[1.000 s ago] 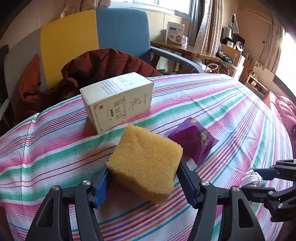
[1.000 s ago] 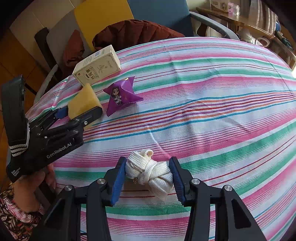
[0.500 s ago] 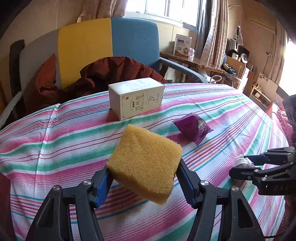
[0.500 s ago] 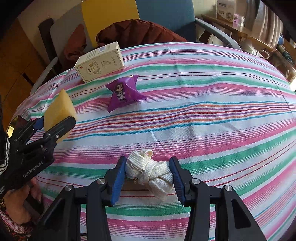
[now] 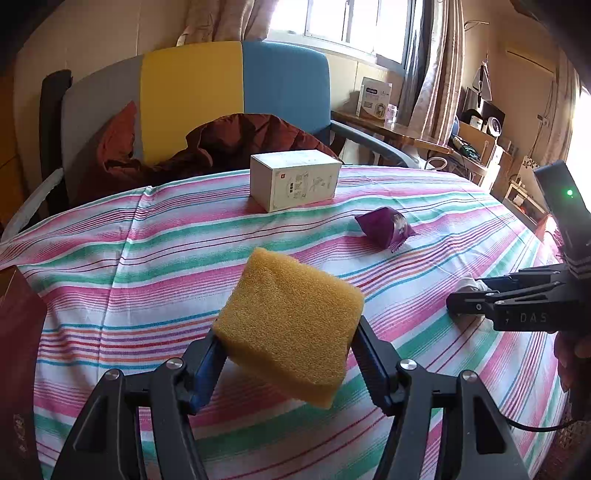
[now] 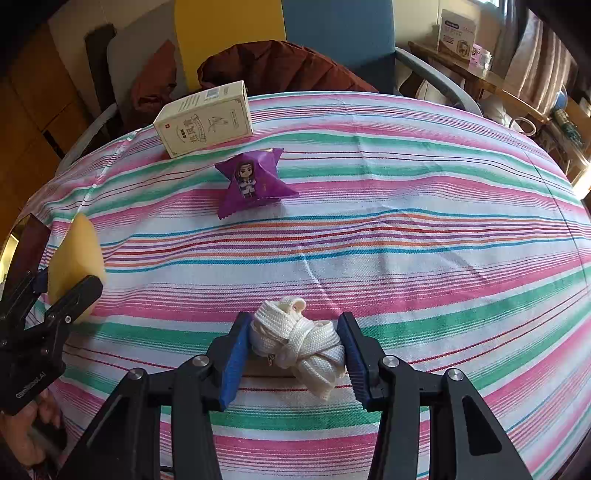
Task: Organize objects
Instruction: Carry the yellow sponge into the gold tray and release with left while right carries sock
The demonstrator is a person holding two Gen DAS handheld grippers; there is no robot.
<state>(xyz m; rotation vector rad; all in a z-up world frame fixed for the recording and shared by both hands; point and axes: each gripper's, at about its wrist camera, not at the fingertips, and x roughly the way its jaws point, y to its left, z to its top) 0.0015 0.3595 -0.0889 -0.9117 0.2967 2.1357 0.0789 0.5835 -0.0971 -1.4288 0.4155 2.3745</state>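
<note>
Two tools busy. Left tool (image 5: pixel 288 354) squeezing yellow sponge (image 5: pixel 291 328), holding it up off desk (image 5: pixel 159 258) near left edge. Right tool (image 6: pixel 293 347) pinching white knotted strap (image 6: pixel 299 343), low over cloth. Best way, likely: carrying sponge level, keeping squeeze soft so foam not popping out, setting it flat near white box (image 5: pixel 295 179) and purple snack bag (image 6: pixel 251 181). Striped cloth (image 6: pixel 406 240) covering desk, a bit wrinkly. Sunny room: chair with brown coat (image 5: pixel 236 140), window (image 5: pixel 340 22), messy shelves behind.

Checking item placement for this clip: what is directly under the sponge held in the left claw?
Only striped tablecloth shows beneath the sponge, which hangs clear in the left claw. The patch right behind the sponge is covered; nothing can be told there.
</note>
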